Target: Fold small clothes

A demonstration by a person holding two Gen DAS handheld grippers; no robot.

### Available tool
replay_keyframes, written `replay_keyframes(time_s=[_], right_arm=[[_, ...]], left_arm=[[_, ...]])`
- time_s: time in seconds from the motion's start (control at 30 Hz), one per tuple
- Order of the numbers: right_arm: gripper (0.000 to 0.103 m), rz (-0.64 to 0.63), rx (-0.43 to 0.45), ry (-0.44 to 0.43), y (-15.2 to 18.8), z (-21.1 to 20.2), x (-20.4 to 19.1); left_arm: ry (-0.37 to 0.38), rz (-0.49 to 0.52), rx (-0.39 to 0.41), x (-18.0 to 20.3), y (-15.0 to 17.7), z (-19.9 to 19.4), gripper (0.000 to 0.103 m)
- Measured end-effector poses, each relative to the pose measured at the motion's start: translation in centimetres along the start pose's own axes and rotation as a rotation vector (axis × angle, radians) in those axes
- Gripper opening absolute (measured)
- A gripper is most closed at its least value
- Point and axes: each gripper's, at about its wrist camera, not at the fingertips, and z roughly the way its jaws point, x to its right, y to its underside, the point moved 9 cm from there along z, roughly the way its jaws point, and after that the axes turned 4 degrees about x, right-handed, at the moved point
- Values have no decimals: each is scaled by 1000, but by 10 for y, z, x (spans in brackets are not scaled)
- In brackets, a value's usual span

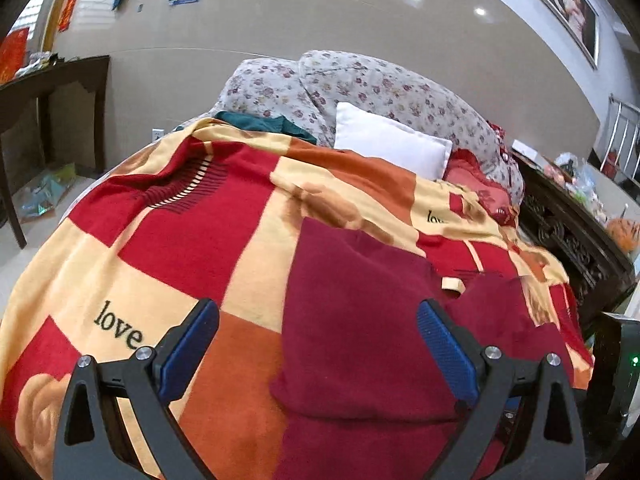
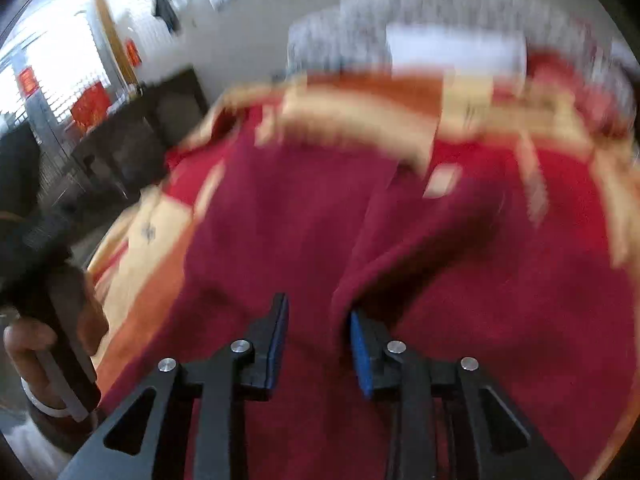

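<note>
A dark red garment (image 1: pixel 360 320) lies spread on a checked red, orange and cream blanket (image 1: pixel 180 248) on a bed. A small cream label (image 1: pixel 452 284) shows near its far edge. My left gripper (image 1: pixel 318 316) is wide open just above the garment's left part, holding nothing. In the blurred right wrist view the same garment (image 2: pixel 288 220) fills the middle, with a raised fold (image 2: pixel 404 240) running toward the right finger. My right gripper (image 2: pixel 318 312) is open over the garment's near edge, and the cloth lies between the blue pads (image 2: pixel 362 352) without being pinched.
A white pillow (image 1: pixel 390 144) and a flowered quilt (image 1: pixel 360 84) lie at the head of the bed. A dark carved cabinet (image 1: pixel 576 236) stands to the right, a dark table (image 1: pixel 52 92) to the left. The hand on the left gripper's handle (image 2: pixel 44 344) shows at left.
</note>
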Motion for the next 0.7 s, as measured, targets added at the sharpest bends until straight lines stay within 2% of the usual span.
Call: replay_keyframes(time_s=[0.07,0.1,0.13,0.2,0.3,0.4,0.47,0.53,0.63,0.7], right_arm=[[37,23,39,4,1,-10,6],[48,46,58,-5,1,-18,10],[63,71,91,-23,1,-29,13],[79,101,161,-26,-10,-42,21],[79,138,223,-12,-34,-43,31],[79,175,222,-22,-51,-29,33],[79,223,211,-34,-52,-18,36],[79,260,232,-90,-55,-18,31],[80,257,258,-252,-64,-18,3],[80,255,265,-327,-70,-18,-14]], left_arm=[[10,21,-10,7,4,3,99],[25,23,-17,10,8,4,99],[43,20,-28,15,11,6,99],[60,18,-49,21,16,10,99],[29,71,-50,24,17,11,99],[-56,101,21,8,4,0,99],[-95,82,67,-8,-6,-8,99],[-102,42,80,-23,-13,-12,99],[-94,-30,85,-43,-19,-17,99],[-76,-93,96,-56,-23,-21,99]])
